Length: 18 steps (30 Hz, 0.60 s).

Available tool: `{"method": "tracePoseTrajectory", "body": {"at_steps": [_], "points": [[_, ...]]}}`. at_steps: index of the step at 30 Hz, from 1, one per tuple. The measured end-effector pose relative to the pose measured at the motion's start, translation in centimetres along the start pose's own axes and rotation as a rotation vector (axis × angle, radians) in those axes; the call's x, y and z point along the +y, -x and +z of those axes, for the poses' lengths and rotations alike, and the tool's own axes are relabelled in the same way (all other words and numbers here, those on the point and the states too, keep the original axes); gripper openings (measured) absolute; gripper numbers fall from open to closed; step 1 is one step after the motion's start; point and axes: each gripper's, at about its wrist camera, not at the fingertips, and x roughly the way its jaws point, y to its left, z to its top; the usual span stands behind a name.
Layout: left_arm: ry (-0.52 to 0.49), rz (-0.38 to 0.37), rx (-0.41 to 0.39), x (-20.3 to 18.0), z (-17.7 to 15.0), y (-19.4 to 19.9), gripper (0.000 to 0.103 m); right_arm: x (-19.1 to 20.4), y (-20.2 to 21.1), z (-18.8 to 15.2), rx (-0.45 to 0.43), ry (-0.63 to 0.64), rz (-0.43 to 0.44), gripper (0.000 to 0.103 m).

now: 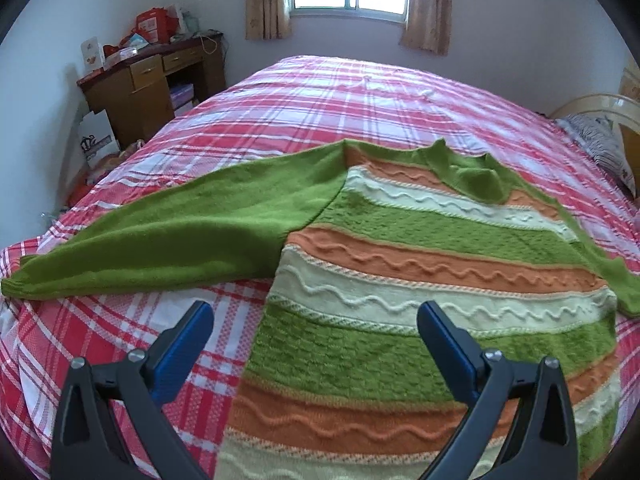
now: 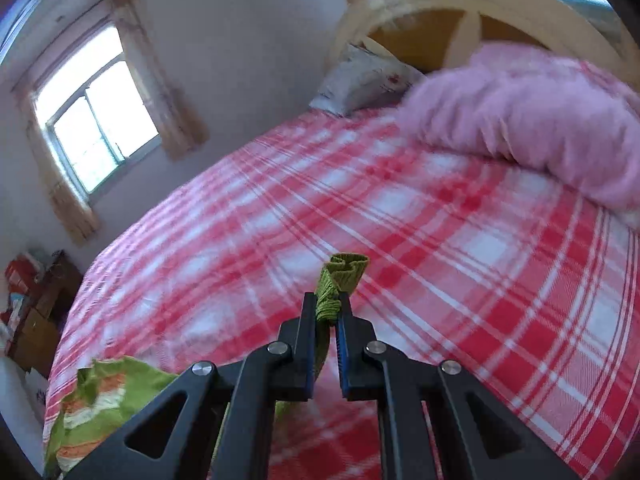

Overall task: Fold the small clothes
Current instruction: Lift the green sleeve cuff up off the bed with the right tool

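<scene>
The left gripper [image 1: 316,320] hangs with jaws wide apart and empty above the striped sweater [image 1: 420,280], which lies flat on the bed [image 1: 320,92]. The right gripper [image 2: 326,312], jaws clamped narrowly on the green cuff [image 2: 340,276], holds little knit; the cuff may slip free, or the unpinned body may drag askew.

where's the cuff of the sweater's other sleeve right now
In the right wrist view the green cuff is pinched in the right hand-held gripper, lifted above the plaid bedspread, with the pink blanket farther off to the right.
</scene>
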Motion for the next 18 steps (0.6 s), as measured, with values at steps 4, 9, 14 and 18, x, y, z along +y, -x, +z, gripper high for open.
{"method": "tracePoseTrajectory", "body": {"at_steps": [4, 9, 14, 18], "points": [[0.010, -0.024, 0.000, 0.2, -0.2, 0.2, 0.103, 5.2, 2.4, 2.6, -0.059, 0.081, 0.061, 0.008], [0.024, -0.034, 0.005, 0.6, -0.7, 0.4, 0.103, 12.1, 5.1, 4.4, -0.115, 0.191, 0.133, 0.008], [0.048, -0.052, 0.009, 1.5, -1.0, 0.5, 0.103, 19.3, 7.2, 4.7, -0.150, 0.312, 0.213, 0.008], [0.053, -0.073, 0.005, 2.0, -1.4, 0.7, 0.103, 24.7, 8.6, 3.9, -0.171, 0.409, 0.276, 0.008]]}}
